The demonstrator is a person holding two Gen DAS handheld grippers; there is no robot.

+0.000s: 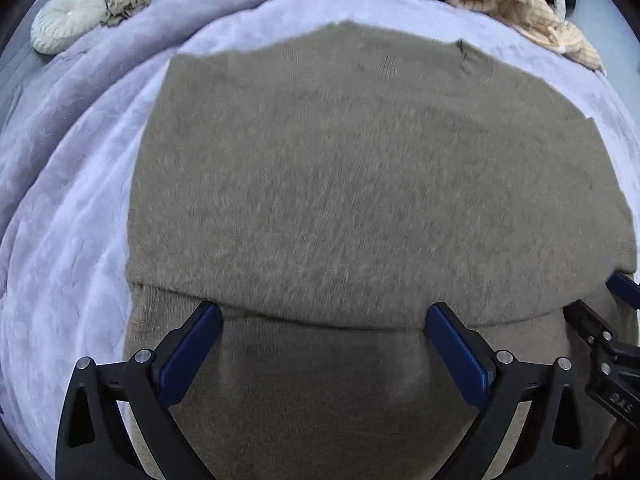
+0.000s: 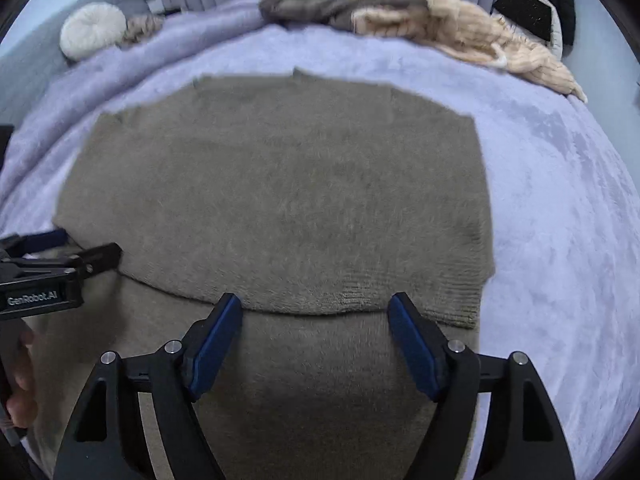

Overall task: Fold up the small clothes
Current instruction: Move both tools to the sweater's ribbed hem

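Jaws apart on both: left gripper [image 1: 323, 322] and right gripper [image 2: 315, 312] tilt steeply down at lower centre, over the folded edge of the brown sweater [image 1: 360, 184].

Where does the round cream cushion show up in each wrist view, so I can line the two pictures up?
Left wrist view: the round cream cushion sits at the far upper left, beside a small tan crumpled piece, on the edge of the lilac blanket.
Right wrist view: the cushion is again upper left, slightly further in.
Shared landmark: the folded edge of the taupe knit sweater, just beyond each gripper's fingertips.
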